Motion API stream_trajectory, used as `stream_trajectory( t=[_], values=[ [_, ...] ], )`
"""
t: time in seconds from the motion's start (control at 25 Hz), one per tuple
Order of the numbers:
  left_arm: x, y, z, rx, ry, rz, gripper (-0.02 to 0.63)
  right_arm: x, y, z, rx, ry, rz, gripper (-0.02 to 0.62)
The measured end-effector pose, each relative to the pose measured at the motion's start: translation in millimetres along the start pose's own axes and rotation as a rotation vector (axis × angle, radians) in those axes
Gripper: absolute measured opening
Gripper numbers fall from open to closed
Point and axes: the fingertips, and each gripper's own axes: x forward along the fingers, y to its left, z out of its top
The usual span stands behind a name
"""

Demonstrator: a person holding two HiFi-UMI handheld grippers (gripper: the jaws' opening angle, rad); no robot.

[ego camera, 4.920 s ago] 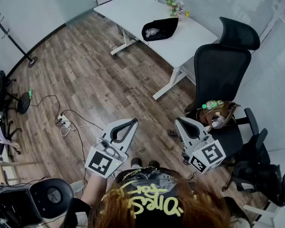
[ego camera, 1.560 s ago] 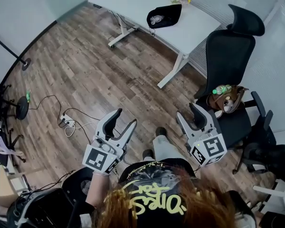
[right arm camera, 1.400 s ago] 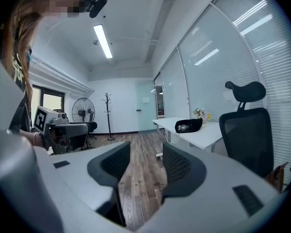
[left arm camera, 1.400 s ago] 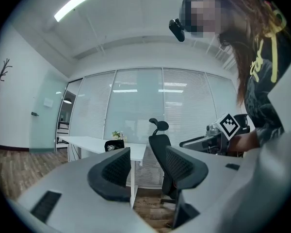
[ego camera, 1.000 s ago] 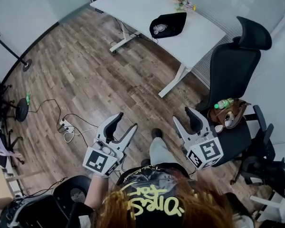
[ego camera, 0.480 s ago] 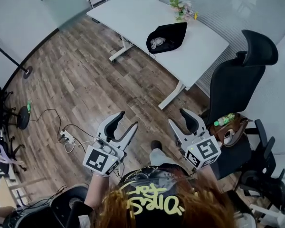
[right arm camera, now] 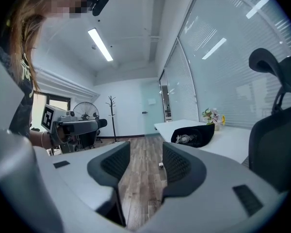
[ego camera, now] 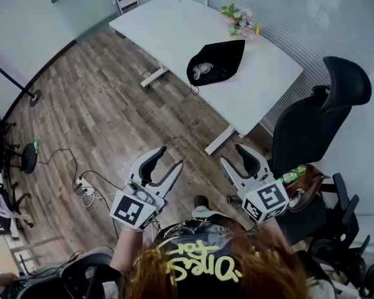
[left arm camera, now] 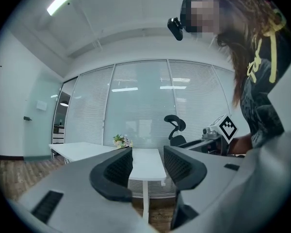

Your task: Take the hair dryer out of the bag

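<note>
Left gripper [ego camera: 169,156], jaws spread and empty, has just been closing slightly; right gripper [ego camera: 233,154] is spread, empty. Both hover well apart from the bag [ego camera: 223,60] on the desk [ego camera: 168,27].

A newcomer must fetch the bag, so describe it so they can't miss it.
Find the long white desk by the glass wall. The black bag lies on it near the small flower bunch. It is the only dark thing there, its open mouth showing something pale.
</note>
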Motion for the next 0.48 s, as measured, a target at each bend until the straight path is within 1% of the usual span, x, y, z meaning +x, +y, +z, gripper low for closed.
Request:
stream_trajectory(
  t=[0.12,0.28,0.4,0.48],
  values=[
    [13.2,8.9,-4.1,-0.003,0.019,0.025,0.196,11.0,-13.5,0.4,0.003,0.000,0.016,0.193],
    [27.8,15.9,-1.7,-0.009,0.012,0.045,0.196,21.9,-29.1,-0.6,0.010,0.005,0.035,0.193],
    [30.3,20.4,-2.5,-0.007,0.018,0.074,0.195,30.3,-34.2,-1.4,0.009,0.010,0.050,0.193],
    [29.2,20.2,-5.2,-0.012,0.016,0.075,0.193,36.0,-32.7,-3.6,-0.003,0.015,0.057,0.193]
  ],
)
